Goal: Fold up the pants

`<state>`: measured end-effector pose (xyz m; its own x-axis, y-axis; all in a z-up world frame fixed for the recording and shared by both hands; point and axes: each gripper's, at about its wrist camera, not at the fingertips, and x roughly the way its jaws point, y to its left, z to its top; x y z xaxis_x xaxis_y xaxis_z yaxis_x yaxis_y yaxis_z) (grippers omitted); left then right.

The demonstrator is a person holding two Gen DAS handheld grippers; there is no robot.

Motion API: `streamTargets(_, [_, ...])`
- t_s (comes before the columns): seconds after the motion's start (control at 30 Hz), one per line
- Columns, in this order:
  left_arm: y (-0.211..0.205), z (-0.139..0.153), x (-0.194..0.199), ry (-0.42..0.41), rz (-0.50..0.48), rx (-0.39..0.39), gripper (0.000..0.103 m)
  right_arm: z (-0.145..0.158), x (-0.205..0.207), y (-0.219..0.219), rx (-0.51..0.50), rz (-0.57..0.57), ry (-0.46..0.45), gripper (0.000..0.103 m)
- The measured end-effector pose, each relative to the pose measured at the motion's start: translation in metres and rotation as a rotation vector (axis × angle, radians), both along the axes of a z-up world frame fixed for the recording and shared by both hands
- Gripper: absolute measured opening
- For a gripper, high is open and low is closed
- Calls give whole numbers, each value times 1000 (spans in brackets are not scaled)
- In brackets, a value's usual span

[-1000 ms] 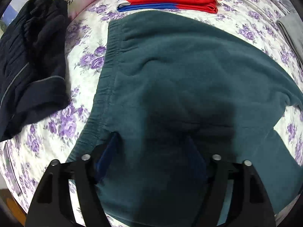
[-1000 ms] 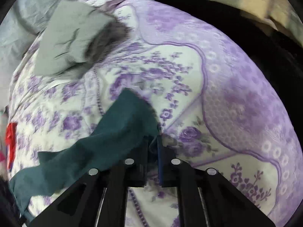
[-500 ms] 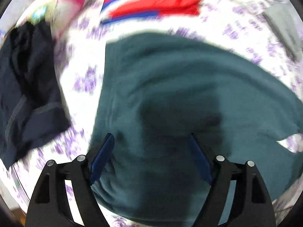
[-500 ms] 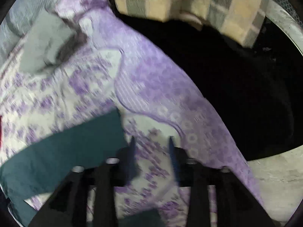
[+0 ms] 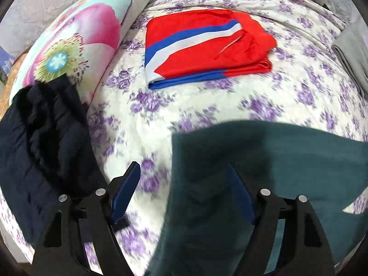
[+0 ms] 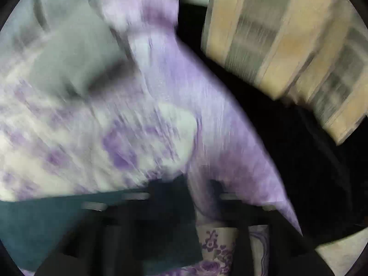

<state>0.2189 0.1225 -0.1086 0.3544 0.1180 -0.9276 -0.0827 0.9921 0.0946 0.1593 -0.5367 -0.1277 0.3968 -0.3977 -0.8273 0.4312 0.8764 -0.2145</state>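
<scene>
No text, label, brand, number or sign can be read in either view. The folded red cloth with the blue and white stripes [image 5: 207,46] carries only its stripes — no lettering. The white bedsheet with purple flowers [image 5: 230,101] and the pink and turquoise flowered pillow [image 5: 87,30] bear patterns alone. The right wrist view is too blurred to show any writing.

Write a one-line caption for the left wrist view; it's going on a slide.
Open left gripper over teal pants on a floral bedsheet, folded red pants beyond.
</scene>
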Motion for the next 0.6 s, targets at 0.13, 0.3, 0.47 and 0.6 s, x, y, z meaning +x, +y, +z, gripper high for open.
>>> streamTargets(0.13, [-3,-10,20,9,-86,4,71,16,0,20,-94,-58,4,75])
streamTargets(0.3, [-22,-31,32,62,-242,-8,21,39,-13,75,-13,115,-96,76])
streamTargets(0.47, [-31,-34,33,50,-288,22,20,32,-4,116,246,359,-90,56])
streamTargets(0.6, [-5,-26,41,28,-167,-47,20,1,4,152,300,460,14,35])
